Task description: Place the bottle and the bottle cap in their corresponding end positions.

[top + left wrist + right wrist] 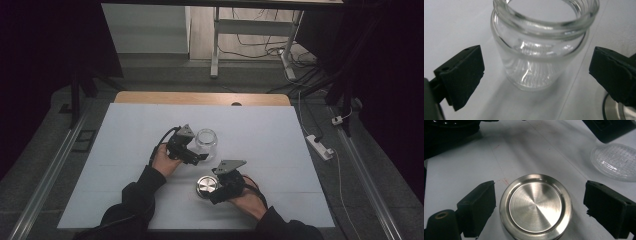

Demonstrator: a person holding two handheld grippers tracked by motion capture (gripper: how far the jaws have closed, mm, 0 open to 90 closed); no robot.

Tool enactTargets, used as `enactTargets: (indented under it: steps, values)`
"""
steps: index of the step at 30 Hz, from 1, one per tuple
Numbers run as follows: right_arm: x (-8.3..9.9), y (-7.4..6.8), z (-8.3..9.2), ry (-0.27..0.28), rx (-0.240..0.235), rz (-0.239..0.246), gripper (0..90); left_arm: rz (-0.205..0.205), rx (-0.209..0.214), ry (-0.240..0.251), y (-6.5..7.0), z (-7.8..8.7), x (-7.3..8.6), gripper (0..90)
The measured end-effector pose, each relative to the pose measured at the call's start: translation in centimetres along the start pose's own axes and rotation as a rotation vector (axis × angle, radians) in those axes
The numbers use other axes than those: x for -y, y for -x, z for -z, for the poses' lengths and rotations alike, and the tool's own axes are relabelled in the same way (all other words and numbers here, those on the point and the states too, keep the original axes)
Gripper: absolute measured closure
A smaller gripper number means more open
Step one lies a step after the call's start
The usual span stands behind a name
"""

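The work in hand looks like capping a glass jar w/ a steel lid. Both sit on the white table: jar upright nr the middle, mouth open & facing up; lid flat, just nearer the person and a bit to the right of the jar, apart from it.

Left gripper comes in from the jar's left-near side. In the left gripper view its jaws stand spread wide, one either side of the jar, neither pad touching glass; the jar sits dead centre betw. them, its upright axis running roughly across the closing line. So a straight squeeze would, by the look of it, catch the body below the threaded neck.

Right gripper hangs over the lid from the near-right. In the right gripper view its jaws are also apart, flanking the lid w/ clear gaps on both sides; nothing held. Lid lies centred in the gap, round, so no long axis to line up — only the rim height matters.

Key relation: the lid lies toward the person from the jar, and the right gripper is the nearer one to it, the left gripper the nearer one to the jar. Likely next: right pinches the lid rim, left steadies the jar, then lid travels away from the person & slightly left, up over the mouth. Risk: thin rim low on the table, pads may slip.
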State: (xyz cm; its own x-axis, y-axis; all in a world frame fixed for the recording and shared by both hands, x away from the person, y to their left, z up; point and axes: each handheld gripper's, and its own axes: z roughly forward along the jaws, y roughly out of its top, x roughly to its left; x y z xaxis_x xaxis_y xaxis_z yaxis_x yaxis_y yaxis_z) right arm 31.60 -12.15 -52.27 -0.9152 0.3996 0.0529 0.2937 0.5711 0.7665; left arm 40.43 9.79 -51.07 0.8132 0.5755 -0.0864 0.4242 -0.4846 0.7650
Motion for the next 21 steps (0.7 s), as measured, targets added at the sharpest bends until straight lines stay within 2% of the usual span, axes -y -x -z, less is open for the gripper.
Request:
enactTargets:
  steps: [4,10,21]
  values:
    - [0.0,-0.1,0.1,-0.005,-0.008,-0.009,9.3,0.009,0.001,-0.015,0.1,0.5,0.6,0.6]
    - [-0.1,-0.1,0.5,0.005,-0.012,-0.012,7.8,0.032,0.011,-0.011,0.5,1.4,1.2,0.1]
    - [-0.1,0.5,1.6,0.029,0.012,-0.034,5.9,0.009,0.006,-0.006,1.9,3.0,2.0,0.0]
